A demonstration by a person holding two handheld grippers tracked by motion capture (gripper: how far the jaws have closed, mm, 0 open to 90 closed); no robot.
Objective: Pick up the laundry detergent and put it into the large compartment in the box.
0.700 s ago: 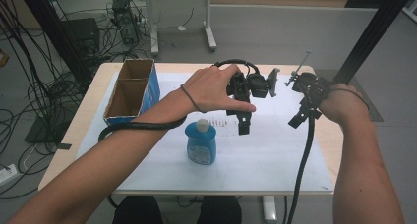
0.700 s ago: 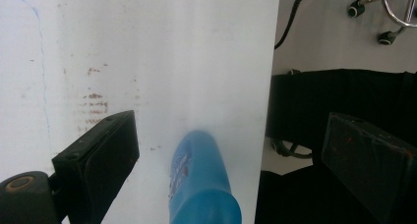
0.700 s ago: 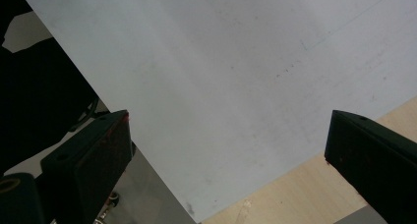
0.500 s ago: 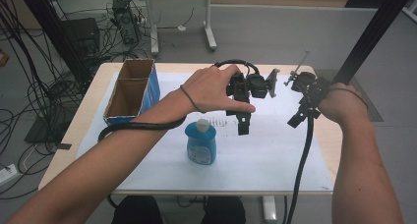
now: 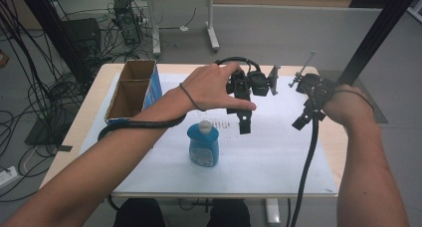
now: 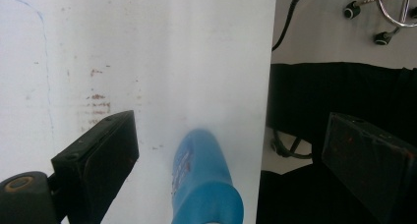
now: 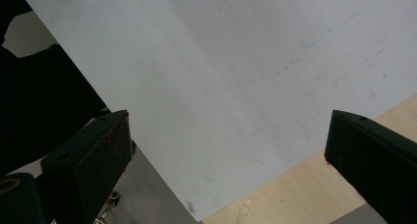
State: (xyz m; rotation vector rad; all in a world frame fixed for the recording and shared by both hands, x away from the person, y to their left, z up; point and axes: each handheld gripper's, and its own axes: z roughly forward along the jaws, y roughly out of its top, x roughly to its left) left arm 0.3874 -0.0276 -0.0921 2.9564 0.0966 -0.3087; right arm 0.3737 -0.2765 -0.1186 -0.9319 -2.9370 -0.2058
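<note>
A blue bottle point(image 5: 203, 146) with a white cap stands upright on the white sheet point(image 5: 268, 152), near the table's front. My left gripper point(image 5: 244, 122) hangs above the sheet, just right of and behind the bottle, jaws pointing down. In the left gripper view its jaws point(image 6: 231, 130) stand wide apart with nothing gripped. The bottle point(image 6: 204, 184) shows blurred below and between them. My right gripper point(image 5: 301, 121) is held over the sheet's right part. Its jaws point(image 7: 226, 130) are also spread open over bare sheet near the table edge.
An open cardboard box point(image 5: 130, 90) with a blue side stands at the table's left. The wooden table point(image 5: 94, 112) borders the sheet. Cables trail from both grippers. Beyond the far edge are a desk's legs and cable clutter on the floor.
</note>
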